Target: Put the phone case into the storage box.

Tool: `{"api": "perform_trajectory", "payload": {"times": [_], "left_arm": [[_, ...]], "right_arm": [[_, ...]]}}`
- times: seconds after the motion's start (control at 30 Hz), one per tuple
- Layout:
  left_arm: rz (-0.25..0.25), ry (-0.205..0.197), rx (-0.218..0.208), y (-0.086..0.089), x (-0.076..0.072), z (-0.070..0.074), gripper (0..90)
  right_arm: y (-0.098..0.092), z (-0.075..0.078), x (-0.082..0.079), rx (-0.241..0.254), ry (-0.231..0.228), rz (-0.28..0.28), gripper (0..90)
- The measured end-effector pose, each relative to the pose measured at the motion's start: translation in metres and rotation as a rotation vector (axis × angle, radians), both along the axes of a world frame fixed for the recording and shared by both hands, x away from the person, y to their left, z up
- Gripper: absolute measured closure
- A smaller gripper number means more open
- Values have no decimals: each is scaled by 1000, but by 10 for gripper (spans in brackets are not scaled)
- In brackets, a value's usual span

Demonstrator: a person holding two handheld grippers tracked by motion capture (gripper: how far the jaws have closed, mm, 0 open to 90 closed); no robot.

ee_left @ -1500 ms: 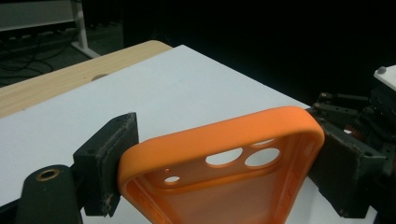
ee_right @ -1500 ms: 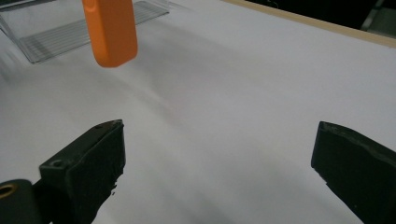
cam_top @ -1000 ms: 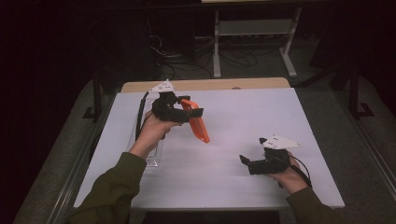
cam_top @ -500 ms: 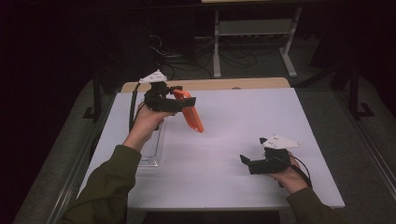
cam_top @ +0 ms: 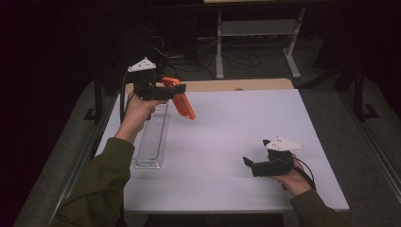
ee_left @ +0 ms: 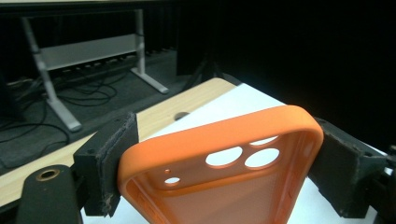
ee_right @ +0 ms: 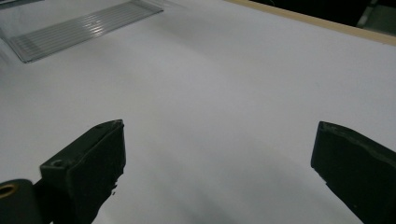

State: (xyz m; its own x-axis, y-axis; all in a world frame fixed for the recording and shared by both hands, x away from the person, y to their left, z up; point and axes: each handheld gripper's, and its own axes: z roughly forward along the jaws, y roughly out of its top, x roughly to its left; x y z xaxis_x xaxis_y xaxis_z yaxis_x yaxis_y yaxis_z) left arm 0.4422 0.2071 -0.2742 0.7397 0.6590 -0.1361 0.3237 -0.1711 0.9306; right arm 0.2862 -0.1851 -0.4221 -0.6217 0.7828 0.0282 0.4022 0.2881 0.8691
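Observation:
An orange phone case (cam_top: 182,100) hangs in the air over the back left of the white table (cam_top: 227,142), held by my left gripper (cam_top: 177,90), which is shut on its sides. In the left gripper view the orange phone case (ee_left: 224,163) shows its hollow inside and camera cut-outs, pinched between both black jaws. My right gripper (cam_top: 249,164) rests low over the table's front right, open, its jaws spread wide over bare white surface with nothing between the fingertips (ee_right: 100,154).
A clear ribbed plastic tray (cam_top: 152,137) lies flat along the table's left side, below my left forearm; the same clear tray (ee_right: 79,28) appears far off in the right gripper view. A wooden strip (cam_top: 246,85) edges the table's back. A metal stand (cam_top: 255,33) and cables sit on the floor behind.
My left gripper has lifted the orange phone case up and toward the table's back left, tilting it. The right gripper has stayed in place.

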Motion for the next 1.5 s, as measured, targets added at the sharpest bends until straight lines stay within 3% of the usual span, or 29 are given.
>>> {"api": "perform_trajectory", "payload": {"times": [0.17, 0.77, 1.23, 1.27, 1.5], "left_arm": [[49, -13, 3, 11, 6, 3, 152], [245, -27, 104, 46, 23, -4, 151], [395, 1, 162, 59, 40, -27, 150], [402, 7, 181, 60, 41, -29, 150], [447, 34, 208, 60, 45, -44, 149]], "right_arm": [[-1, 0, 0, 5, 2, -2, 26], [-1, 0, 0, -1, 0, -4, 32], [0, 0, 0, 1, 13, -4, 32], [-1, 0, 0, 4, 5, -1, 32], [-2, 0, 0, -2, 2, -2, 32]]}}
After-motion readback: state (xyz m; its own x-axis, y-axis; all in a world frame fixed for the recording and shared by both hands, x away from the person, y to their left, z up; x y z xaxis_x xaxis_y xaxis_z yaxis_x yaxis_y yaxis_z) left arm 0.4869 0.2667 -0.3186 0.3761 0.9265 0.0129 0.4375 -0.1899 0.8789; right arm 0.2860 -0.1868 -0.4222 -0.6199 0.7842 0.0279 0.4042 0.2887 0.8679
